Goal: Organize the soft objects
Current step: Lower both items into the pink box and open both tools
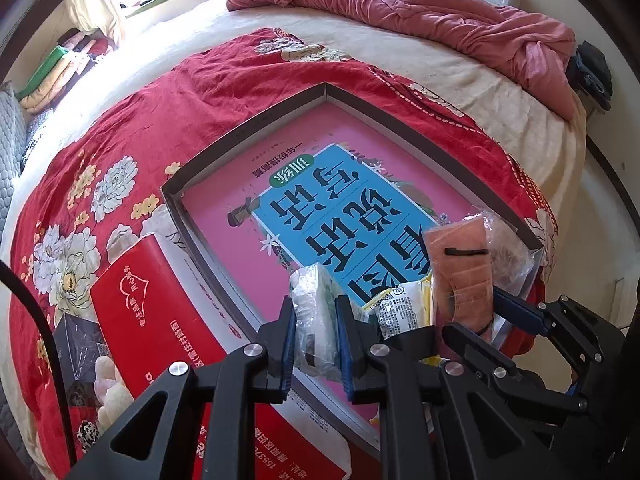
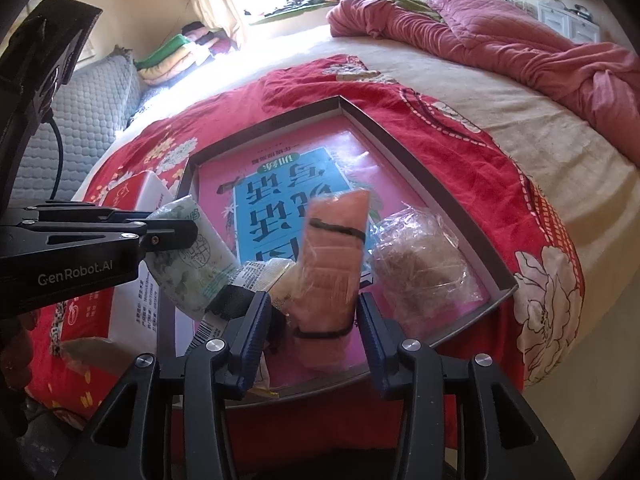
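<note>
Left tongs [image 1: 316, 344] clamped nearly shut on a white tissue pack [image 1: 314, 312], held over the near-left corner of the shallow tray [image 2: 460, 216] on the bed. Right tongs [image 2: 312, 340] part-open astride an orange bundle [image 2: 332, 264]; pads look clear of it, so likely a release. Step in hand: placing items in the tray. Next: set tissue pack down left of the bundle. Far half of tray bare; low rim close beside; clear bag [image 2: 420, 264] crowds the right corner
</note>
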`<state>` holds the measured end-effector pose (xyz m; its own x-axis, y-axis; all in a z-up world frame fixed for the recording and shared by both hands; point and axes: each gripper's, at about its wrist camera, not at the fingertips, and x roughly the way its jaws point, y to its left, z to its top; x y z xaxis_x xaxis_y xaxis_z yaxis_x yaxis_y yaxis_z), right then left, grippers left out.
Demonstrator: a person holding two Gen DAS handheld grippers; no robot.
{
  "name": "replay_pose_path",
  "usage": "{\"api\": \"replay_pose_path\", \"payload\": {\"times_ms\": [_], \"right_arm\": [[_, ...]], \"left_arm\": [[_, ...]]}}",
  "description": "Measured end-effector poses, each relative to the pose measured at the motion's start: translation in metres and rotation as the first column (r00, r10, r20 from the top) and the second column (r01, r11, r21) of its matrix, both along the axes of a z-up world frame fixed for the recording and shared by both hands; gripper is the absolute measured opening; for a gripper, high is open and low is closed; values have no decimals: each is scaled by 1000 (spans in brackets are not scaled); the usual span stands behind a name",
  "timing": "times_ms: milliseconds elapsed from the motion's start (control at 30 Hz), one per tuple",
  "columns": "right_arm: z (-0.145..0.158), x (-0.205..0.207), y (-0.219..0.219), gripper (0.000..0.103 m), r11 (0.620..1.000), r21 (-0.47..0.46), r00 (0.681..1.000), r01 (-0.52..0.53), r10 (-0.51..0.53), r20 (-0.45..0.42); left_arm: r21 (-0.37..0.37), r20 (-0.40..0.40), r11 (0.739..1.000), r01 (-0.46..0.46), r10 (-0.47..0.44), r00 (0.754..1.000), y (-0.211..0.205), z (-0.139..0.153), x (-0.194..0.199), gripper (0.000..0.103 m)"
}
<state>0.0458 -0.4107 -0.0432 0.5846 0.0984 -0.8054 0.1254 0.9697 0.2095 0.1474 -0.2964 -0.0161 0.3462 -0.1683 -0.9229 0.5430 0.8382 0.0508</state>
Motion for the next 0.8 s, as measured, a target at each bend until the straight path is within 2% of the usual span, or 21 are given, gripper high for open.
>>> {"api": "replay_pose_path", "payload": {"times_ms": [100,233,333,400,533,700,800], "right_arm": [[4,-2,-1,47,1000,11,1000,7,-7,20],[11,-4,-3,52,1000,14,999,19,-20,49],[15,-5,-4,53,1000,7,998,30,-31,62],[16,-6,-6,53,999,9,997,39,-40,69],[16,-7,-9,54,998,3,996,56,-56,70],[18,-7,-10,54,998,12,995,66,-67,80],[19,-8,-11,54,998,9,994,70,-70,82]], "left_arm": [[9,-3,1000,0,0,1000,0,-1,-1,19],[11,-6,1000,-2,2,1000,1,-2,-1,19],[-12,-13,1000,-4,4,1000,1,0,-1,20],[-40,-14,999,-9,8,1000,3,2,-1,23],[-72,-32,997,-39,37,999,7,2,3,38],[-75,-20,996,-55,53,998,11,5,5,39],[-82,-18,995,-64,62,998,14,7,6,46]]}}
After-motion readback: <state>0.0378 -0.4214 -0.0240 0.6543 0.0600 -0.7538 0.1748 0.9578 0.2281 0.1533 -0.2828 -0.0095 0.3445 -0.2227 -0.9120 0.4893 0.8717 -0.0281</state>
